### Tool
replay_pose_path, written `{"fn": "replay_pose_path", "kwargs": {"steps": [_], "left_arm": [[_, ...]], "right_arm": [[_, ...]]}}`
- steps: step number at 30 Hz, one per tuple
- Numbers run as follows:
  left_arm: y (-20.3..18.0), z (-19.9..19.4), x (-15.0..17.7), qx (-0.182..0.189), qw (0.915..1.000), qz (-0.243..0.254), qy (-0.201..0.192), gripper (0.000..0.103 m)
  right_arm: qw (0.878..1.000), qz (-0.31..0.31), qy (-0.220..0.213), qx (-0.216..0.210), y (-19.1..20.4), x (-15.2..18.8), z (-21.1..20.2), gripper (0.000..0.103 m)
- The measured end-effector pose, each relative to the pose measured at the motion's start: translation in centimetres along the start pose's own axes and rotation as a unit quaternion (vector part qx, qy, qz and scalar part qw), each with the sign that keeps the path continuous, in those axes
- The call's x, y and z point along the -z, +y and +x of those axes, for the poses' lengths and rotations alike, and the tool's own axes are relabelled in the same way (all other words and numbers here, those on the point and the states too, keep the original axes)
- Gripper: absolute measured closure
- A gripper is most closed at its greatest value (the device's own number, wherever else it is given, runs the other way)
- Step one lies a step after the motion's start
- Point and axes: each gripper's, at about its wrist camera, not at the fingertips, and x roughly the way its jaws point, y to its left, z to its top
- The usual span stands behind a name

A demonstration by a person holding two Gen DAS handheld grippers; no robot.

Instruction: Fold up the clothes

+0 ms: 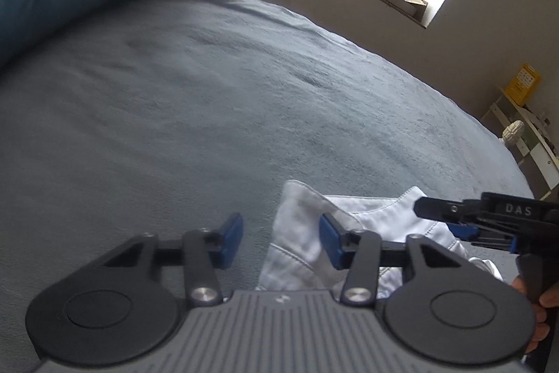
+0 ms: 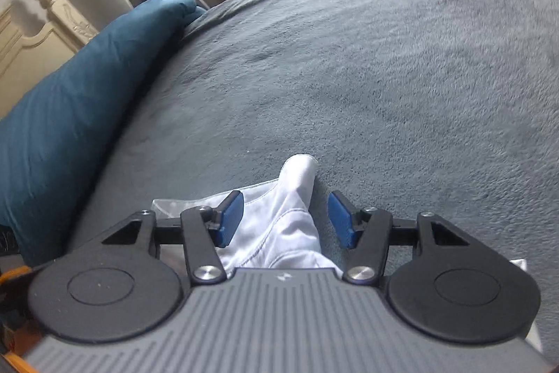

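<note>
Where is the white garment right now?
The white cotton garment lies crumpled on the grey-blue fleece bedspread, low in both wrist views, just ahead of both tools, with the teal pillow farther left.

The gripper bodies hide most of the white garment [image 2: 279, 226]; its kind perhaps a shirt.

Left gripper [image 1: 281, 242]: jaws apart over grey bedspread [image 1: 195, 100] | white garment [image 1: 307, 247] at right pad | right gripper [image 1: 454, 219] beside.
</note>
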Motion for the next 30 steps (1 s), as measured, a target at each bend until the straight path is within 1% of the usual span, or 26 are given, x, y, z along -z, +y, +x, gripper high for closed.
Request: {"fn": "replay_pose_path", "kwargs": {"steps": [2, 3, 4, 5, 6, 7, 8, 10, 11, 12, 13, 14, 15, 16, 17, 18, 19, 21, 23, 24, 25, 26, 27, 28, 29, 30], "left_arm": [[-0.2, 0.4, 0.2, 0.004, 1.0, -0.005, 0.004, 0.075], [-0.3, 0.6, 0.4, 0.003, 1.0, -0.006, 0.004, 0.077], [-0.5, 0.6, 0.5, -0.001, 1.0, -0.006, -0.001, 0.083], [-0.6, 0.6, 0.6, -0.005, 1.0, -0.002, -0.007, 0.093], [-0.8, 0.5, 0.7, -0.008, 0.9999, 0.001, -0.013, 0.096], [-0.9, 0.3, 0.8, -0.009, 0.9998, 0.005, -0.019, 0.097], [-1.1, -0.2, 0.8, -0.008, 0.9995, 0.01, -0.029, 0.099], [-1.5, -1.4, 0.9, -0.001, 0.9986, 0.021, -0.048, 0.099], [-1.7, -2.5, 1.0, 0.011, 0.9977, 0.028, -0.061, 0.099], [-2.1, -3.8, 1.1, 0.019, 0.9955, 0.05, -0.078, 0.099], [-2.6, -5.2, 1.5, 0.025, 0.9917, 0.082, -0.096, 0.099], [-3.2, -6.7, 2.0, 0.026, 0.9865, 0.118, -0.111, 0.099], [-3.8, -8.1, 2.8, 0.026, 0.9793, 0.157, -0.125, 0.099], [-4.5, -9.3, 4.0, 0.025, 0.9687, 0.207, -0.135, 0.099], [-5.2, -10.5, 5.2, 0.024, 0.9554, 0.257, -0.144, 0.099], [-5.9, -11.6, 6.6, 0.023, 0.9391, 0.308, -0.152, 0.098], [-6.5, -12.4, 8.3, 0.022, 0.9182, 0.364, -0.155, 0.098], [-7.7, -13.1, 12.1, 0.017, 0.874, 0.463, -0.148, 0.094], [-8.0, -12.8, 15.4, 0.015, 0.843, 0.523, -0.125, 0.089], [-8.2, -12.6, 16.9, 0.013, 0.8287, 0.548, -0.114, 0.088], [-8.1, -12.3, 17.9, 0.008, 0.8223, 0.56, -0.103, 0.087], [-8.0, -12.2, 18.7, 0.005, 0.8184, 0.567, -0.094, 0.085], [-7.7, -12.4, 18.9, 0.005, 0.8223, 0.562, -0.089, 0.083], [-7.4, -12.6, 19.1, 0.005, 0.8262, 0.557, -0.085, 0.077], [-7.1, -13.0, 19.2, 0.006, 0.831, 0.55, -0.081, 0.068], [-6.7, -13.6, 18.9, 0.009, 0.8389, 0.539, -0.077, 0.065]], "right_arm": [[1.0, 0.004, 0.0, 0.002, 0.0, 0.0, 0.5, 0.057], [1.0, 0.004, 0.0, 0.006, 0.0, -0.1, 0.8, 0.06], [1.0, 0.004, 0.0, 0.01, 0.0, -0.1, 1.1, 0.067], [1.0, 0.0, 0.001, 0.009, 0.1, -0.1, 1.2, 0.078], [1.0, -0.005, 0.001, 0.01, 0.2, -0.1, 1.4, 0.083], [1.0, -0.013, -0.004, 0.012, 0.3, -0.1, 1.4, 0.091], [1.0, -0.019, -0.009, 0.003, 0.4, 0.0, 1.3, 0.096], [0.999, -0.033, -0.017, -0.014, 0.6, 0.2, 0.9, 0.097], [0.999, -0.039, -0.015, -0.027, 0.8, 0.2, 0.4, 0.098], [0.998, -0.055, -0.017, -0.04, 1.1, 0.3, -0.4, 0.098], [0.994, -0.097, -0.021, -0.045, 1.9, 0.5, -1.5, 0.098], [0.985, -0.161, -0.027, -0.049, 3.0, 1.1, -2.9, 0.098], [0.973, -0.224, -0.032, -0.051, 4.0, 1.7, -4.3, 0.098], [0.956, -0.287, -0.033, -0.047, 5.0, 2.6, -5.6, 0.098], [0.938, -0.341, -0.031, -0.049, 5.7, 3.6, -6.9, 0.098], [0.919, -0.39, -0.029, -0.051, 6.4, 4.8, -8.2, 0.097], [0.895, -0.442, -0.029, -0.046, 6.9, 6.1, -9.3, 0.097], [0.837, -0.546, -0.029, -0.027, 7.6, 9.5, -10.8, 0.096], [0.771, -0.636, -0.026, 0.001, 7.5, 13.1, -11.2, 0.096], [0.746, -0.666, -0.025, 0.013, 7.2, 14.6, -11.1, 0.096], [0.721, -0.692, -0.023, 0.022, 6.8, 15.9, -10.9, 0.096], [0.697, -0.716, -0.021, 0.034, 6.6, 17.1, -10.7, 0.095], [0.675, -0.736, -0.019, 0.044, 6.3, 18.3, -10.4, 0.095], [0.664, -0.746, -0.021, 0.048, 6.1, 18.9, -10.5, 0.093], [0.654, -0.755, -0.022, 0.052, 5.8, 19.5, -10.5, 0.09], [0.646, -0.761, -0.025, 0.055, 5.6, 20.0, -10.7, 0.089]]}}
